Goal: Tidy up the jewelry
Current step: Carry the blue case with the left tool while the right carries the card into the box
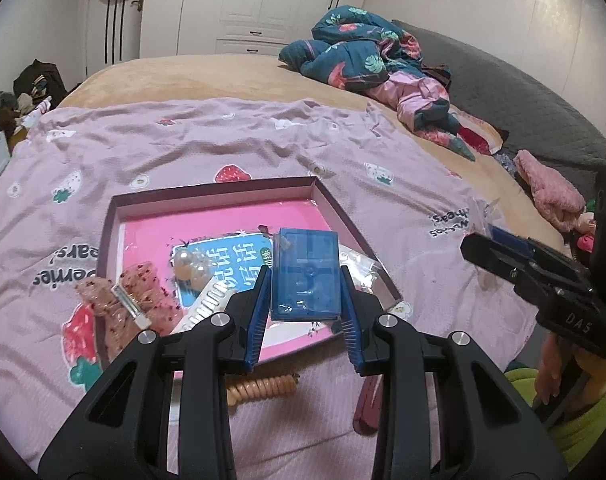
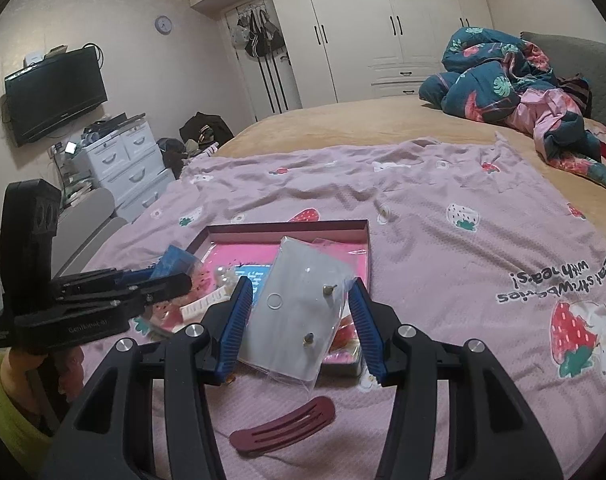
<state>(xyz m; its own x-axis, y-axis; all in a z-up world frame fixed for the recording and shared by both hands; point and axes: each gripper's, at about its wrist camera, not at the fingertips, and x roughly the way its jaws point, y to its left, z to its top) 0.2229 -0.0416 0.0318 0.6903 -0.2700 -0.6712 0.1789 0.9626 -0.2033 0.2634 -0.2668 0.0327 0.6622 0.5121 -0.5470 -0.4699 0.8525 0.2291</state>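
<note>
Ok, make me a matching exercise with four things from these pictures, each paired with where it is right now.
Things:
1. blue plastic case
2. clear packet with earrings
3. maroon hair clip
4. pearl beads

Places:
A. on the blanket, outside the tray
B. between the left gripper fingers
C. lying in the tray
D. between the right gripper fingers

Pairs: 1-B, 2-D, 3-A, 4-C

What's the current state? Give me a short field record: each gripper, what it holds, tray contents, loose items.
left gripper: shut on blue box, over the tray
right gripper: shut on clear earring bag
tray: pearl clip, white comb, pink card
loose on blanket: maroon hair clip, coiled hair tie
</note>
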